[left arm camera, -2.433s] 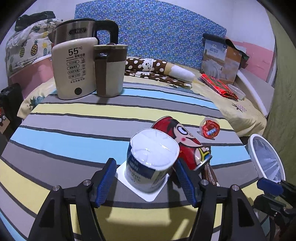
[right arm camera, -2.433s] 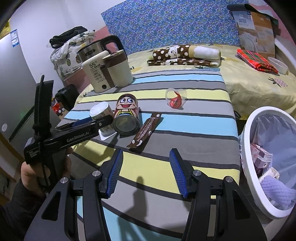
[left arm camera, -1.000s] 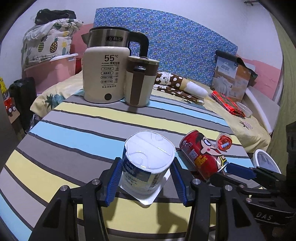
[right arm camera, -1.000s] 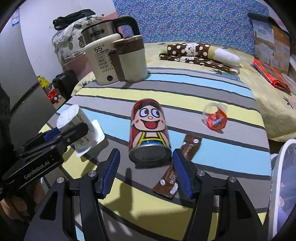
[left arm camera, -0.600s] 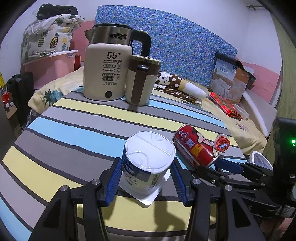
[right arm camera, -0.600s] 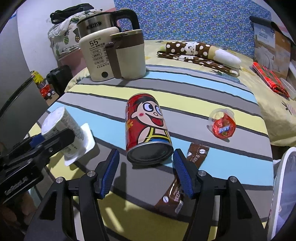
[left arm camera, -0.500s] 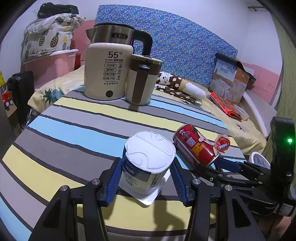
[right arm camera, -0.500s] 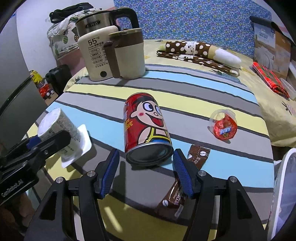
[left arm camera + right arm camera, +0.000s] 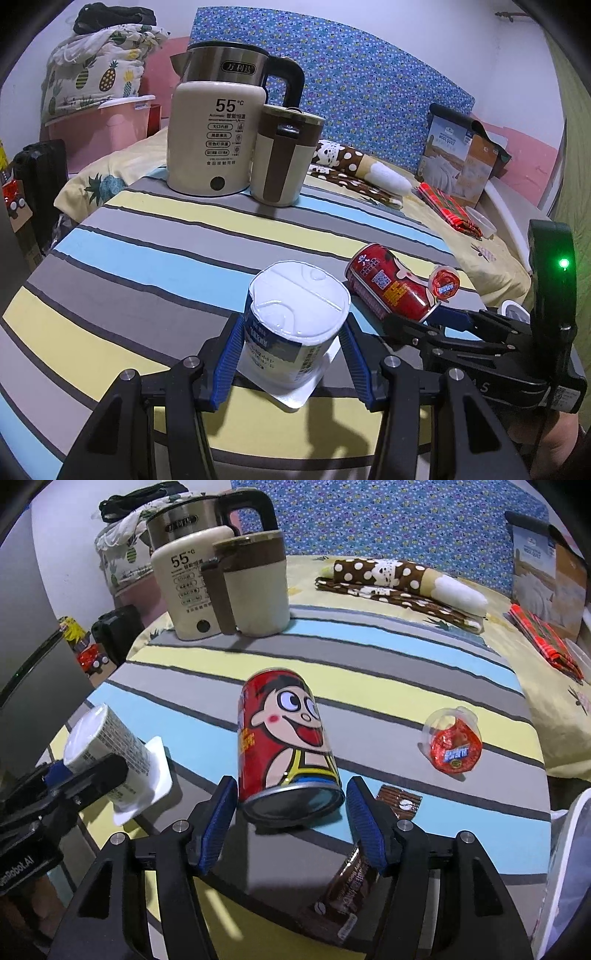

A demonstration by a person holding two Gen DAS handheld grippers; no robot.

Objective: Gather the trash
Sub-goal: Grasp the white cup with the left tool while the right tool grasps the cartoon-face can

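My left gripper (image 9: 290,354) is shut on a white yogurt cup (image 9: 295,325), upside down with its foil lid under it, on the striped table. The cup also shows in the right wrist view (image 9: 110,757). My right gripper (image 9: 290,823) is open, its fingers on either side of the base of a red cartoon can (image 9: 286,746) lying on its side. The can also shows in the left wrist view (image 9: 391,288). A brown snack wrapper (image 9: 354,878) lies under the right finger. A small red jelly cup (image 9: 454,746) lies farther right.
A cream kettle (image 9: 218,136) and a brown-and-cream mug (image 9: 284,155) stand at the table's far side. The white trash bin (image 9: 569,878) stands off the table's right edge. A bed with a spotted roll (image 9: 399,579) lies behind.
My right gripper has moved forward around the can's base. My left gripper stays closed on the yogurt cup, nearly still.
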